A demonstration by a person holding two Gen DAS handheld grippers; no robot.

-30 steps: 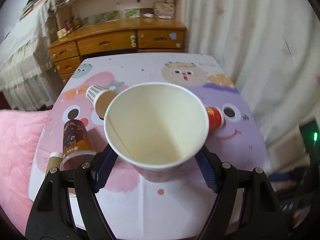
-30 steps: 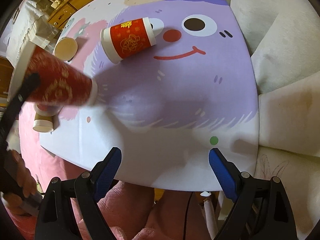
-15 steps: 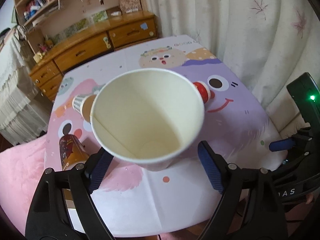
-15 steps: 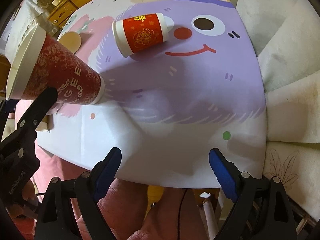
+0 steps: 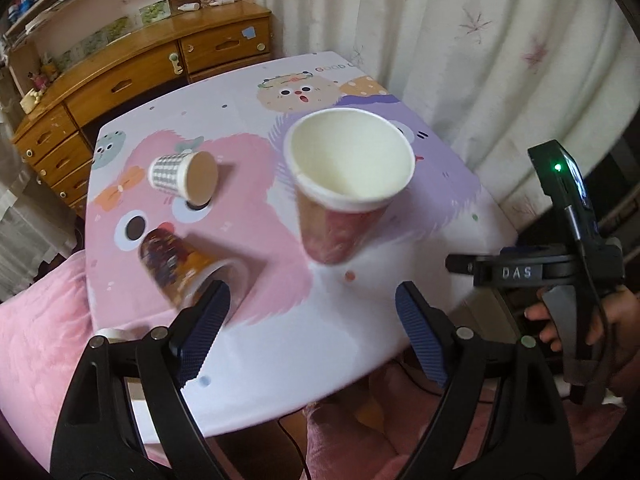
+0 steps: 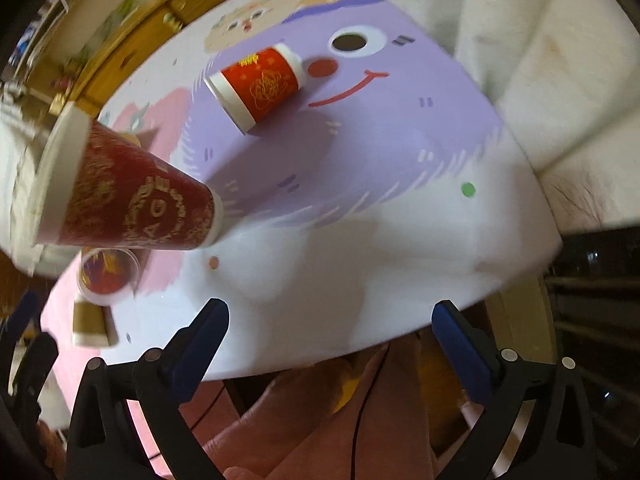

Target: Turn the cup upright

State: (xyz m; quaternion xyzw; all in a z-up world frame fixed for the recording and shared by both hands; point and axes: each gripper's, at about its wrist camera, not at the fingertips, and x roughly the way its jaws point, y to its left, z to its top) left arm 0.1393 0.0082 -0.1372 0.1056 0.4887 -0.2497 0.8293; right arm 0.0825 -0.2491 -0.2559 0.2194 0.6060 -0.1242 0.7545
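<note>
My gripper is hanging open over the table; a red cup is standing at left.

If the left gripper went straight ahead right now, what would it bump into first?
Probably the tall red cup standing on the table. It sits straight ahead of the open left gripper, though depth is hard to judge.

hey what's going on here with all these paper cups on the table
A person holds a gripper in each hand at a cartoon-print table. The big red cup now stands upright, mouth up, and the left gripper is open with the cup out in front of its fingers. The right gripper is open and holds nothing. A checked cup, a dark patterned cup and a smaller red cup lie on their sides.
</note>
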